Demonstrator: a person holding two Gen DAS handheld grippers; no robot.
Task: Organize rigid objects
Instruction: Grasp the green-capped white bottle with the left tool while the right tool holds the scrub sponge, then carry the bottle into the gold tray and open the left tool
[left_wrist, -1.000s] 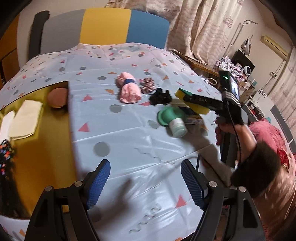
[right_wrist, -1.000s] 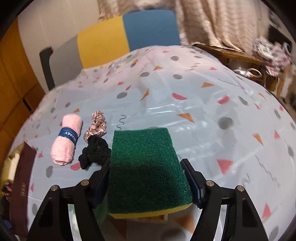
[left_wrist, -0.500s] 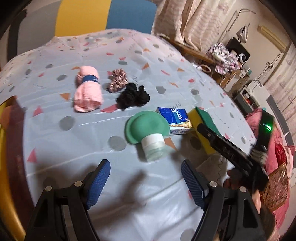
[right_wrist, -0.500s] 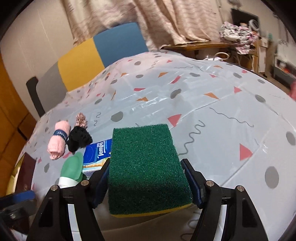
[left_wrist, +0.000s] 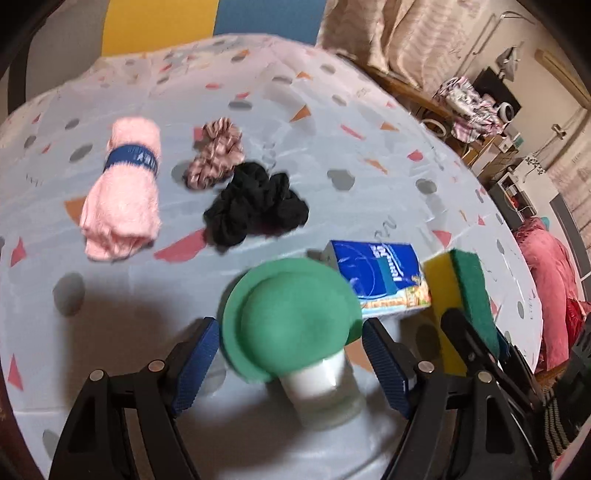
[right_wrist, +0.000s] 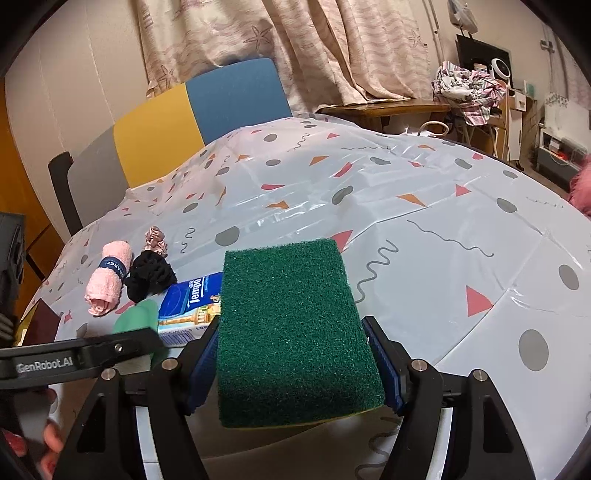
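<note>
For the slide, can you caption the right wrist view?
Right gripper clamps a green-and-yellow scouring sponge above the patterned tablecloth, beside a blue Tempo tissue pack.

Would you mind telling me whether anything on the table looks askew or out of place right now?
The green-lidded jar lies tipped on its side on the tablecloth, between the open fingers of the left gripper, beside the blue tissue pack. Otherwise nothing looks spilled or damaged.
</note>
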